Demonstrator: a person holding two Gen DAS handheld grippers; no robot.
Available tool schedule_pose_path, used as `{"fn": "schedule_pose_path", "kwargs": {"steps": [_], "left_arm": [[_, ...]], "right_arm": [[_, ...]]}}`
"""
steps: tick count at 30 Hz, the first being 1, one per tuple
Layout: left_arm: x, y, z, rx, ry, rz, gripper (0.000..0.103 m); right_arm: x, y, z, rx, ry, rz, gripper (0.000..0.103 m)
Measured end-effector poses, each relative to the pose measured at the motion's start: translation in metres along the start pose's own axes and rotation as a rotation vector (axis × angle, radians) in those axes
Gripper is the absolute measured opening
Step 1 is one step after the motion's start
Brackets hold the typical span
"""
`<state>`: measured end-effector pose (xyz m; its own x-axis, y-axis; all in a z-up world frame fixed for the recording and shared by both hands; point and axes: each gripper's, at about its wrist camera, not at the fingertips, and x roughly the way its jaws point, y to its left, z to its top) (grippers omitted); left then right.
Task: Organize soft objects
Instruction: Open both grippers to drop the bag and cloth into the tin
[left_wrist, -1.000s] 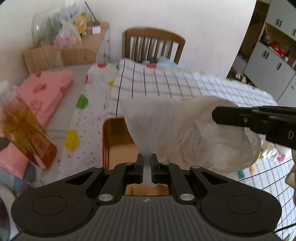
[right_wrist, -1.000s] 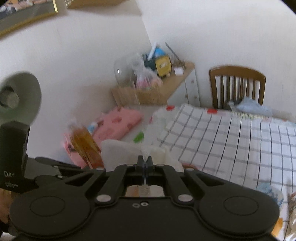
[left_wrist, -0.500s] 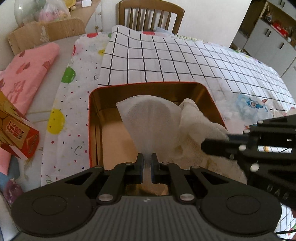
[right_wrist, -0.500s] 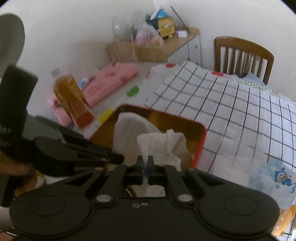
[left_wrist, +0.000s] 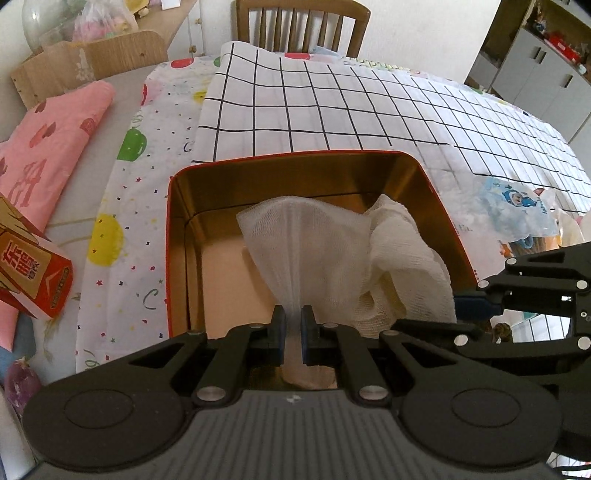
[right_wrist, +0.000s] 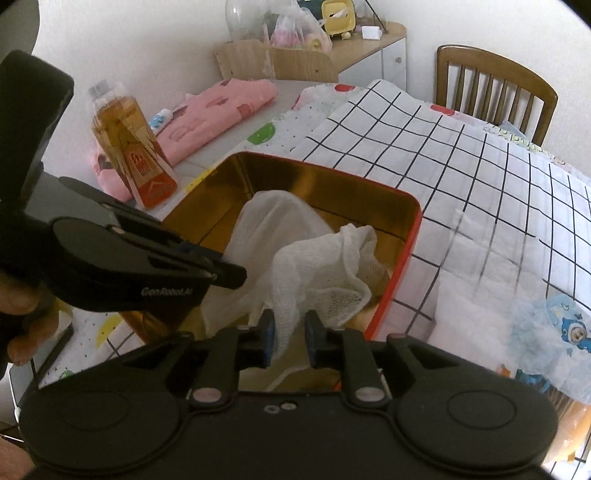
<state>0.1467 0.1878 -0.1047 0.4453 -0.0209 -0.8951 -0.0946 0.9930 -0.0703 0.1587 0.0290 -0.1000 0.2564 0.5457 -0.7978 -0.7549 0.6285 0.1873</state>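
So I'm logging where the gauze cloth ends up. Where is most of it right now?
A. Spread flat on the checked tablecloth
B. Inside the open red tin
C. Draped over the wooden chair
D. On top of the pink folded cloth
B. The white gauze cloth hangs down into the open red tin, bunched against its gold inner wall, with one end between the left gripper fingers.

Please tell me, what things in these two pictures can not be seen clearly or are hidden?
- Tin near wall and part of its floor: both views, hidden by the gauze and the gripper bodies.
- Right gripper hold: fingers apart, gauze between; contact unclear.
- Bottle cap: right view, blurred. In the left view the edge cuts it.
- Blue packet print: too small to read.
- Left gripper: shut on gauze, but the pinched end is hidden.
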Motion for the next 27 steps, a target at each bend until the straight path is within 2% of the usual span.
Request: {"fn": "schedule_pose_path", "kwargs": {"steps": [4, 9, 13, 16, 17, 18, 19, 27], "left_arm": [[-0.001, 0.000, 0.000, 0.002, -0.006, 0.010, 0.009], [-0.005, -0.001, -0.001, -0.006, -0.019, 0.022, 0.010], [-0.010, -0.002, -0.003, -0.006, -0.026, 0.033, 0.011], [-0.015, -0.004, -0.004, 0.000, -0.040, 0.048, 0.028], [-0.018, -0.005, -0.005, -0.004, -0.046, 0.049, 0.041], [-0.019, -0.005, -0.005, -0.006, -0.051, 0.048, 0.062], [-0.022, -0.005, -0.006, -0.007, -0.059, 0.046, 0.068], [-0.045, -0.014, -0.011, 0.007, -0.108, 0.060, 0.070]], "right_arm": [[-0.002, -0.002, -0.002, 0.000, -0.004, 0.005, 0.029], [-0.009, 0.001, -0.002, -0.023, -0.030, 0.001, 0.035], [-0.016, 0.001, -0.003, -0.028, -0.052, 0.003, 0.050], [-0.023, 0.000, -0.003, -0.027, -0.070, 0.008, 0.055], [-0.025, -0.001, -0.003, -0.024, -0.074, 0.007, 0.057], [-0.028, -0.001, -0.004, -0.022, -0.079, 0.006, 0.058], [-0.030, -0.002, -0.004, -0.018, -0.085, 0.007, 0.059], [-0.056, -0.014, -0.010, 0.011, -0.137, 0.006, 0.063]]}}
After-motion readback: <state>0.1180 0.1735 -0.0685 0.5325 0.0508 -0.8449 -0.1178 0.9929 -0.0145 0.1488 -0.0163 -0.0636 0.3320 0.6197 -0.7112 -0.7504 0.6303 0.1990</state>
